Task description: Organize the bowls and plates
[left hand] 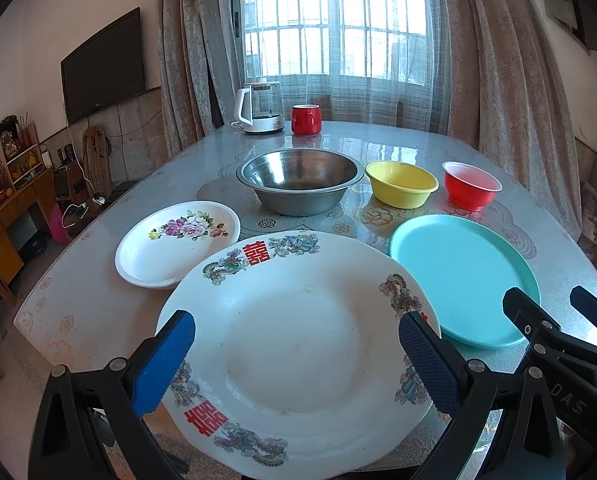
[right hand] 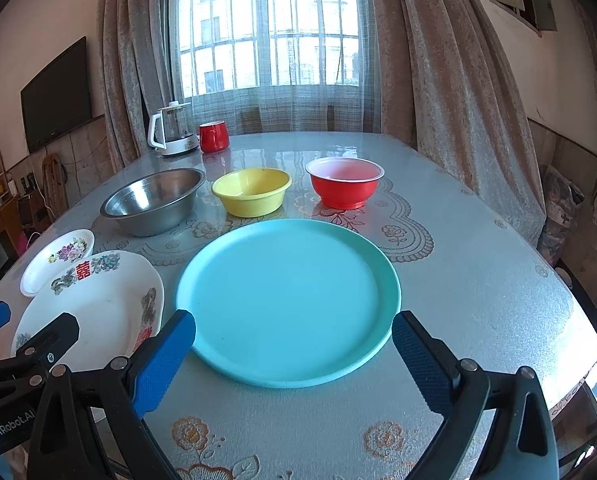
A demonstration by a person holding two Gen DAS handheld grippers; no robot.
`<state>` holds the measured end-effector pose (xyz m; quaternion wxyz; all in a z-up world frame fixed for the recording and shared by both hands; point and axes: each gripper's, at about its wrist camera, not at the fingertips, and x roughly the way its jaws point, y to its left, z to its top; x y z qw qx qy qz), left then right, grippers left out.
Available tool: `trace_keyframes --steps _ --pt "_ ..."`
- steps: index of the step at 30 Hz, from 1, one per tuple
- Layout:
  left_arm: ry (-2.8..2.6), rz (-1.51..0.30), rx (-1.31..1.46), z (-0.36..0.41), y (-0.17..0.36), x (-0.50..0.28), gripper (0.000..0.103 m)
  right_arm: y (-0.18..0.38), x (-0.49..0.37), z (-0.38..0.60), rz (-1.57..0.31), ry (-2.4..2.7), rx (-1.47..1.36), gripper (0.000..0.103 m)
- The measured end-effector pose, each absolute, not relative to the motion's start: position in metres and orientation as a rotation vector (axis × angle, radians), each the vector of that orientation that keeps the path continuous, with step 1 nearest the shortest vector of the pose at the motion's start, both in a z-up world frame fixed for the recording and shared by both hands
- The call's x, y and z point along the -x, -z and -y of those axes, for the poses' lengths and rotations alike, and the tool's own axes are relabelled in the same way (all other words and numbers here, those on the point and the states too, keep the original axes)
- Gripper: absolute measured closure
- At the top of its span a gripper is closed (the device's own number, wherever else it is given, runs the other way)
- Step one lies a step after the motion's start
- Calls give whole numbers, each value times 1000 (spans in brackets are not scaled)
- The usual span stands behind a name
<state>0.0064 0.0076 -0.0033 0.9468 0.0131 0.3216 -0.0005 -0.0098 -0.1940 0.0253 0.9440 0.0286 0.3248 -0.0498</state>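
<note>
A large white dragon-pattern plate (left hand: 298, 344) lies at the near table edge, directly under my open left gripper (left hand: 296, 356), whose blue fingers straddle it without touching. A small white flowered plate (left hand: 178, 248) sits to its left, partly under its rim. A teal plate (right hand: 288, 300) lies in front of my open right gripper (right hand: 294, 352), which hovers at its near rim. Behind stand a steel bowl (left hand: 298, 184), a yellow bowl (right hand: 252, 192) and a red bowl (right hand: 344, 182) in a row. The right gripper (left hand: 562, 312) shows at the left wrist view's right edge.
A white kettle (left hand: 258, 108) and a red mug (left hand: 306, 119) stand at the table's far edge by the curtained window. The glass-topped table (right hand: 478, 280) has bare surface on its right side. A TV and shelves line the left wall.
</note>
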Motion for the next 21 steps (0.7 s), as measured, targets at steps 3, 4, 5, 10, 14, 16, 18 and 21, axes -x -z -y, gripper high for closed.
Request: trace_keyframes --steps 3,4,5,10,14,16,18,21 --pt "0 -648 -30 -7 2 -5 0 -27 11 194 -659 100 -60 2" --pt "1 -647 -31 -7 2 -4 0 -27 11 194 -657 99 -60 2" --pt "3 -648 -30 -6 1 -4 0 -28 12 195 -655 99 -59 2" --pt "8 -651 -31 -5 1 -4 0 -28 13 197 -657 100 -66 2" --pt "9 -649 -30 -5 0 -3 0 -28 14 197 -655 102 -64 2" --pt "9 -650 -31 -5 0 -3 0 -28 14 197 -654 102 -62 2" --pt "10 -650 -31 -5 0 -3 0 -28 14 197 -652 102 -61 2" --pt "11 -649 -32 -4 0 -2 0 -28 14 197 -655 102 -62 2"
